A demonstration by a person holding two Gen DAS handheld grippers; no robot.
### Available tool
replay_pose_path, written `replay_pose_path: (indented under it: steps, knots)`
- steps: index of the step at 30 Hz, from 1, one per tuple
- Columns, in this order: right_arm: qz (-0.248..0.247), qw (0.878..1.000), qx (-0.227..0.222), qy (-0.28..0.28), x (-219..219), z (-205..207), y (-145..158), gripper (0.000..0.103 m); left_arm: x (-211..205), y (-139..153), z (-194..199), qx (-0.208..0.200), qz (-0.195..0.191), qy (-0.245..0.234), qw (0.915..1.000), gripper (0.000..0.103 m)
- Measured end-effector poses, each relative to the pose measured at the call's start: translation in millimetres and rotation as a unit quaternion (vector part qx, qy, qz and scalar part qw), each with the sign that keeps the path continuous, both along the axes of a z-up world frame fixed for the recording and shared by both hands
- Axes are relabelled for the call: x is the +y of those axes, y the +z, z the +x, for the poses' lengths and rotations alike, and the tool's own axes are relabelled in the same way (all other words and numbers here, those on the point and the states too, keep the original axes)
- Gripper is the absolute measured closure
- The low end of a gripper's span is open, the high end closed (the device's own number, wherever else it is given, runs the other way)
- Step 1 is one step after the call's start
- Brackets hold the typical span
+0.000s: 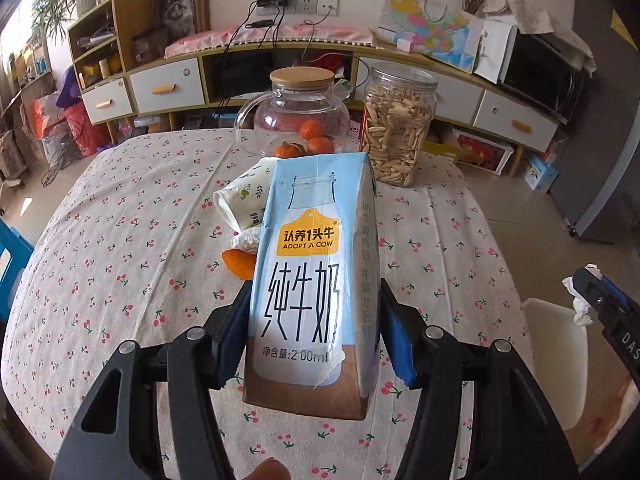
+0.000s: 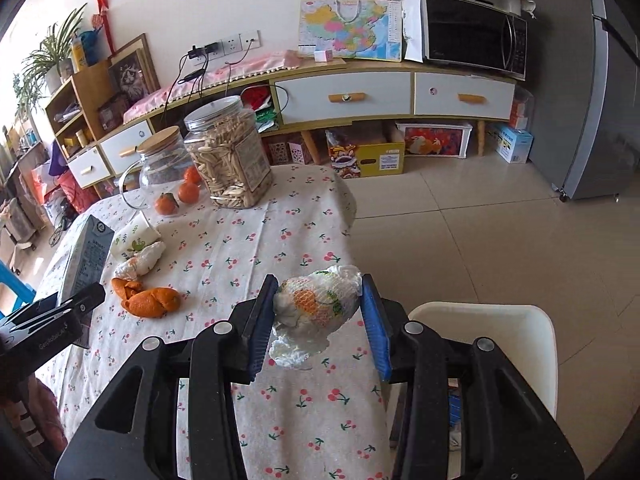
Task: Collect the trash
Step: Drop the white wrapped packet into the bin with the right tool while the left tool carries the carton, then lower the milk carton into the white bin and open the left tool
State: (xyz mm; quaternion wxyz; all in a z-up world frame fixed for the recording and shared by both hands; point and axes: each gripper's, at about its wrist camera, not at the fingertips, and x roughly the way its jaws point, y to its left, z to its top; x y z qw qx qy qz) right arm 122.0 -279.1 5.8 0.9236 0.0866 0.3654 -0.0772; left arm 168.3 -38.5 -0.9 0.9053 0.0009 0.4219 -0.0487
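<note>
My left gripper (image 1: 316,332) is shut on a light blue milk carton (image 1: 308,280), its blue pads pressing both sides, and holds it above the table. My right gripper (image 2: 318,320) is shut on a crumpled white wad with an orange and green print (image 2: 316,304), near the table's right edge. On the cloth lie orange peel (image 2: 148,300), a crumpled tissue (image 2: 140,262) and a tipped paper cup (image 2: 134,236). In the left wrist view the cup (image 1: 244,196), tissue (image 1: 248,240) and peel (image 1: 238,264) show partly behind the carton. A white bin (image 2: 480,316) stands beside the table.
The table (image 2: 280,220) has a cherry-print cloth. At its far end stand a glass teapot (image 2: 160,168), tangerines (image 2: 188,192) and a jar of seeds (image 2: 228,160). Beyond are a sideboard (image 2: 360,92), a microwave (image 2: 476,32) and a grey fridge (image 2: 592,100). Tiled floor lies to the right.
</note>
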Motion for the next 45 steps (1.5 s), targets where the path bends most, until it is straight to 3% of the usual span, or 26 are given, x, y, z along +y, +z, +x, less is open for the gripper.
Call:
replay_pose_path:
  steps: [10, 14, 21, 25, 34, 45]
  knots:
    - [-0.036, 0.993, 0.017, -0.110, -65.7, -19.3, -7.0, 0.063, -43.6, -3.4, -12.6, -0.002, 0.009, -0.044, 0.9990, 0.045]
    - [-0.076, 0.986, 0.022, -0.149, -84.7, -29.7, -7.0, 0.060, -63.7, -7.4, -18.8, 0.001, 0.009, -0.061, 0.9981, 0.045]
    - [-0.114, 0.973, -0.002, -0.200, -110.8, -51.9, 1.9, 0.025, -110.8, -17.1, -32.3, 0.004, 0.014, -0.102, 0.9947, 0.045]
    - [-0.128, 0.960, -0.026, -0.248, -128.5, -68.5, 12.4, 0.007, -139.9, -17.4, -40.1, 0.009, 0.000, -0.122, 0.9925, 0.045]
    - [-0.134, 0.941, -0.040, -0.309, -171.7, -95.4, 21.9, 0.007, -209.5, -12.5, -60.4, 0.011, -0.008, -0.173, 0.9849, 0.045]
    - [-0.116, 0.930, -0.038, -0.346, -202.2, -115.8, 22.2, 0.007, -270.2, -13.6, -77.7, 0.026, -0.010, -0.242, 0.9698, 0.044]
